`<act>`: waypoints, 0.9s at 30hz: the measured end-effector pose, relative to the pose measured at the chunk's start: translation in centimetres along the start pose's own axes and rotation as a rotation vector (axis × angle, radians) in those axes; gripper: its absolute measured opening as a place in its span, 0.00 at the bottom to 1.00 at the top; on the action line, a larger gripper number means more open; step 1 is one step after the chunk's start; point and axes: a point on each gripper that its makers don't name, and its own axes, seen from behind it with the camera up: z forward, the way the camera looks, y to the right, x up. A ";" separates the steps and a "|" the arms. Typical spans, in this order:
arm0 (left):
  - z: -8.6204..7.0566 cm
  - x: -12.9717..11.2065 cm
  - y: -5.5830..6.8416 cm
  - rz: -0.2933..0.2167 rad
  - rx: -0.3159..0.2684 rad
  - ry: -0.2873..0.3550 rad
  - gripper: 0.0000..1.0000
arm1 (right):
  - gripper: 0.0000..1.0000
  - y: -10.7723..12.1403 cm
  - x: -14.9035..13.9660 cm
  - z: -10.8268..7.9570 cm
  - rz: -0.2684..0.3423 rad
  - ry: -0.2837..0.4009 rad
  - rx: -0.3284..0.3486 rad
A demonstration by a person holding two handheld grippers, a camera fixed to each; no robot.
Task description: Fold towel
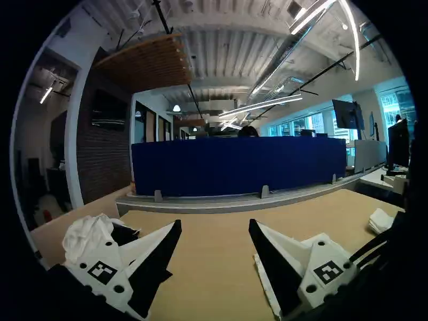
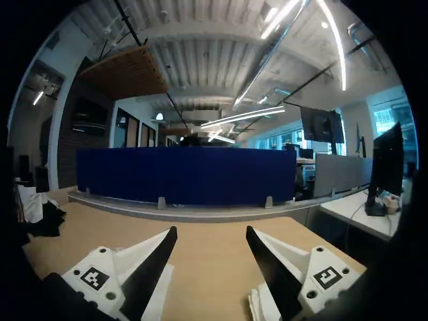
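Note:
In the left gripper view my left gripper (image 1: pixel 214 224) is open over the bare wooden table (image 1: pixel 214 257), nothing between its fingers. A crumpled white towel (image 1: pixel 88 235) lies behind its left finger, on some black cloth (image 1: pixel 124 234). A small folded white towel (image 1: pixel 381 219) sits at the table's right side. A white towel edge (image 1: pixel 262 278) shows under the right finger. In the right gripper view my right gripper (image 2: pixel 210 230) is open too, with a flat white towel (image 2: pixel 160 291) under its left finger and a folded white stack (image 2: pixel 260 302) beneath its right finger.
A blue partition (image 1: pixel 238 166) on a grey rail closes the table's far edge. White and black cloth (image 2: pixel 37 208) is heaped at the table's left end. A neighbouring desk with a monitor (image 2: pixel 386 166) stands beyond the right edge.

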 end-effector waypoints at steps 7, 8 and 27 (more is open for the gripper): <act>-0.2 1.9 1.4 0.032 -0.065 -0.050 0.93 | 1.00 -1.4 1.1 -0.2 -0.051 -0.055 0.070; -0.2 2.1 1.5 0.037 -0.071 -0.056 0.93 | 1.00 -1.7 1.1 -0.2 -0.058 -0.064 0.081; -2.2 -1.1 7.8 0.134 -0.348 -0.272 0.93 | 1.00 -8.3 -2.4 -3.6 -0.171 -0.345 0.403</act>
